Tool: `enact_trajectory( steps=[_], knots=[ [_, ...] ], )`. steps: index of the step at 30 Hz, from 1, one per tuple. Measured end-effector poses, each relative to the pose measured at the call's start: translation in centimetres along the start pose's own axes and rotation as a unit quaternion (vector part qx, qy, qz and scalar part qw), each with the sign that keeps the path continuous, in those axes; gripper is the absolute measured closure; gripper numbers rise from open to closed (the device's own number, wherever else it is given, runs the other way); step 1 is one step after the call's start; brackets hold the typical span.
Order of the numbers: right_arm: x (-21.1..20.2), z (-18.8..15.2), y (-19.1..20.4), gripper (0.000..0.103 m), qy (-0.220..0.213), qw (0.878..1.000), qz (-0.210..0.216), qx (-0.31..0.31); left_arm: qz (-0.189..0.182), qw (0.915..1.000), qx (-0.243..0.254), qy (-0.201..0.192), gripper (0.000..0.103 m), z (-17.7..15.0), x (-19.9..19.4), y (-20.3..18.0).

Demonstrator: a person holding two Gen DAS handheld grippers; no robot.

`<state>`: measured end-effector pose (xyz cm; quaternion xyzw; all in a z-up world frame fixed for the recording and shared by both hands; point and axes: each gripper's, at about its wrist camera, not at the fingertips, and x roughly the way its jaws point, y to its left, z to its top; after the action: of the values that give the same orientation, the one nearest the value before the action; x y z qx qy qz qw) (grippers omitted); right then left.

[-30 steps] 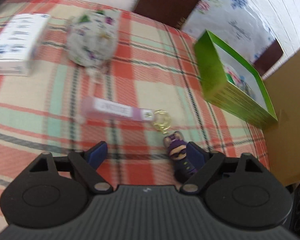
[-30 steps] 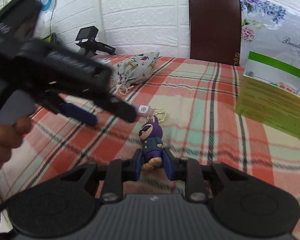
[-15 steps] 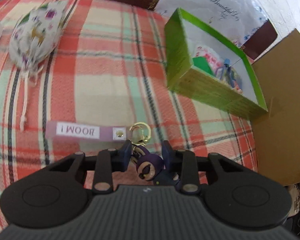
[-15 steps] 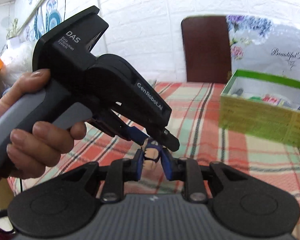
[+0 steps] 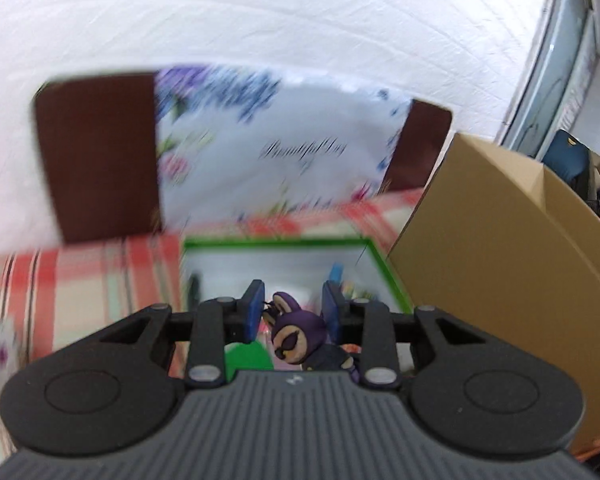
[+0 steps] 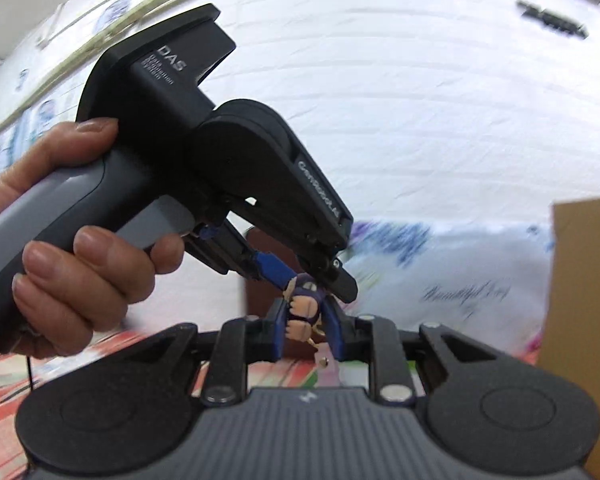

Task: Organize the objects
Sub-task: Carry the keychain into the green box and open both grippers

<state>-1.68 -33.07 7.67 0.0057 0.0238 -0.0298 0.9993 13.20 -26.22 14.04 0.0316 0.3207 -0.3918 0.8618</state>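
We now have the purple toy figure [image 5: 298, 338] lifted off the checked tablecloth [image 5: 100, 280], where it lay a second ago, and over the green box [image 5: 284, 245]. Our right gripper [image 6: 305, 330] clamps its feet as before. Our left gripper [image 5: 292, 312], open beside it a second ago, has its blue pads [image 5: 254, 312] around the head; we cannot tell whether they press it. The box, earlier off to the right, sits straight ahead, beside the cardboard box [image 5: 500, 248].
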Motion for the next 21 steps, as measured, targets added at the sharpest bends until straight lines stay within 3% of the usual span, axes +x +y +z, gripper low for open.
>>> enact_trajectory(
  steps=[4,5,7,12,16,21],
  knots=[
    [3.7,-1.4,-1.9,0.08,0.007,1.0,-0.028,-0.003,0.016,0.9998,0.008,0.004,0.064,0.8,4.3,0.0],
    [5.1,-2.4,-2.1,0.068,0.026,0.999,-0.038,-0.017,0.031,0.9994,0.009,0.012,0.055,0.7,5.5,0.1],
    [7.3,-4.6,-2.4,0.049,0.073,0.994,-0.071,-0.03,0.073,0.9967,0.006,0.036,0.054,-0.3,7.6,0.7],
    [7.2,-7.5,-3.7,0.05,0.109,0.991,-0.077,0.032,0.139,0.9878,0.025,0.066,0.054,-3.4,8.7,2.4],
    [5.9,-8.0,-4.6,0.049,0.122,0.986,-0.092,0.066,0.157,0.9854,0.018,0.062,0.051,-4.9,6.7,3.2],
    [2.3,-7.4,-4.9,0.047,0.13,0.981,-0.096,0.108,0.199,0.9775,0.052,0.048,0.048,-7.1,3.4,2.4]
  ],
)
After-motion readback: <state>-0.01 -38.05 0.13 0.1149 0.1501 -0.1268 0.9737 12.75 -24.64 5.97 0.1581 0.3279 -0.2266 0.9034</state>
